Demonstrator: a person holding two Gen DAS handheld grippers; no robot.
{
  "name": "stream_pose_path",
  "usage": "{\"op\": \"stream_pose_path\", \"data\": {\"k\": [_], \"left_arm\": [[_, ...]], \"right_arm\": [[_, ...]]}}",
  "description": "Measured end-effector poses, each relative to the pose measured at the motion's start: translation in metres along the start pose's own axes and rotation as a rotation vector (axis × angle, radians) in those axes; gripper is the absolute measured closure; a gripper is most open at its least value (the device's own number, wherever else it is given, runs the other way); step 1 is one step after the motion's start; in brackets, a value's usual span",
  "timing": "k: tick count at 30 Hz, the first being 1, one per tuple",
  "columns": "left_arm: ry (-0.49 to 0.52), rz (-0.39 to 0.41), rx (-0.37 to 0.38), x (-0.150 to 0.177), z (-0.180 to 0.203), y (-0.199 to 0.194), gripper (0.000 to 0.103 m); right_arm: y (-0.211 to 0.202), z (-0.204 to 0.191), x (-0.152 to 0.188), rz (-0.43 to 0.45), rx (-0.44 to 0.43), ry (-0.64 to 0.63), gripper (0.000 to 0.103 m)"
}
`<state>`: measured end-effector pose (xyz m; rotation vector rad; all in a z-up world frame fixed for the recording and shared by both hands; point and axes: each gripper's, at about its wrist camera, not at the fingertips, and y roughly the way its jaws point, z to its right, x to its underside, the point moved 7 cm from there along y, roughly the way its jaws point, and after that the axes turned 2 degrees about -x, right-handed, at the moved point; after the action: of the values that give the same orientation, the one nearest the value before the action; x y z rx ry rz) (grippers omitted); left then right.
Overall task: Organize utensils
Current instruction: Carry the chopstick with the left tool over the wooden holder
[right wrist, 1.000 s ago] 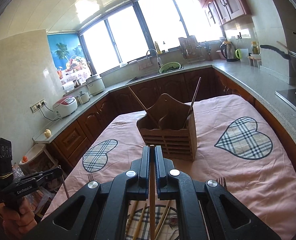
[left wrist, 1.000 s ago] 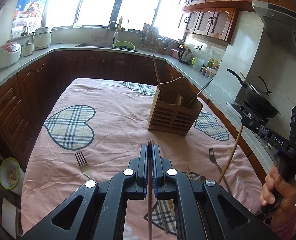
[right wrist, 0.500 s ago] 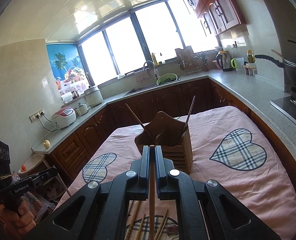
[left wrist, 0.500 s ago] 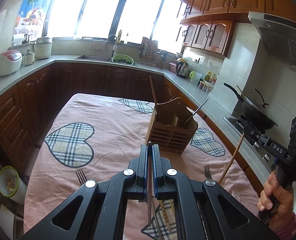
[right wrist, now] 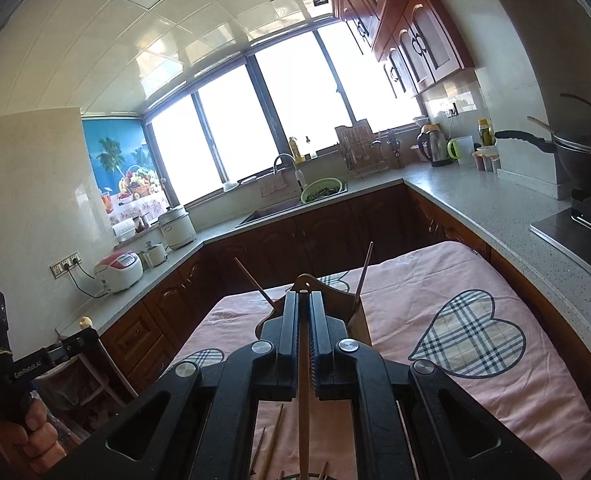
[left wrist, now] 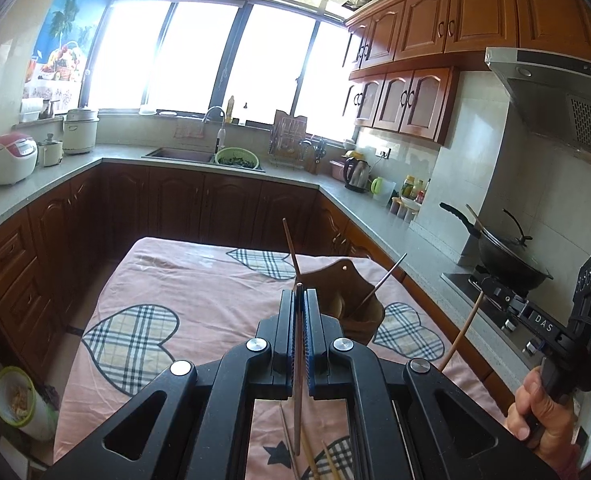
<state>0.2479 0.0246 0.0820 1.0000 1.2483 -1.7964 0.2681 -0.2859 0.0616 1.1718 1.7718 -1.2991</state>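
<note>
Item: my left gripper (left wrist: 300, 300), bottom centre of its own view, jaws clamped on a dark brown chopstick (left wrist: 297, 384) that runs upright between the pads, lower end hanging below them.

Item: my right gripper (right wrist: 304, 300), bottom centre of its view, jaws pinched on a pale wooden chopstick (right wrist: 303, 408), likewise upright. In the left view the same stick slants at the right edge, with my right hand (left wrist: 543, 412) on the handle below it.

Item: loose chopsticks (left wrist: 309, 456) on the pink cloth (left wrist: 199, 280), low in the frame, under the left gripper.

Item: wooden utensil holder (left wrist: 351, 300) on the cloth, just past the left gripper's tips, right of centre; partly hidden. Two sticks lean out of it, one to upper left, one to upper right.

Item: plaid heart patches on the cloth, left and right of the holder.

Item: dark wok (left wrist: 507, 256) on the stove, right edge.

Item: sink with green bowl (left wrist: 237, 158), centre, under bright windows.

Item: rice cooker (left wrist: 9, 158), far left counter.
</note>
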Motion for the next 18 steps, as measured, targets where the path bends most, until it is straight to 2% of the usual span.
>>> {"op": "stream_pose_path", "data": {"k": [11,18], "left_arm": [[0.024,0.137,0.021,-0.041,0.009,0.035,0.101],[-0.008,0.176,0.018,-0.059,0.006,0.079,0.101]], "right_arm": [[0.018,0.002,-0.056,0.147,0.019,-0.001,0.099],[0.037,0.009,-0.090,0.232,0.051,0.004,0.099]]}}
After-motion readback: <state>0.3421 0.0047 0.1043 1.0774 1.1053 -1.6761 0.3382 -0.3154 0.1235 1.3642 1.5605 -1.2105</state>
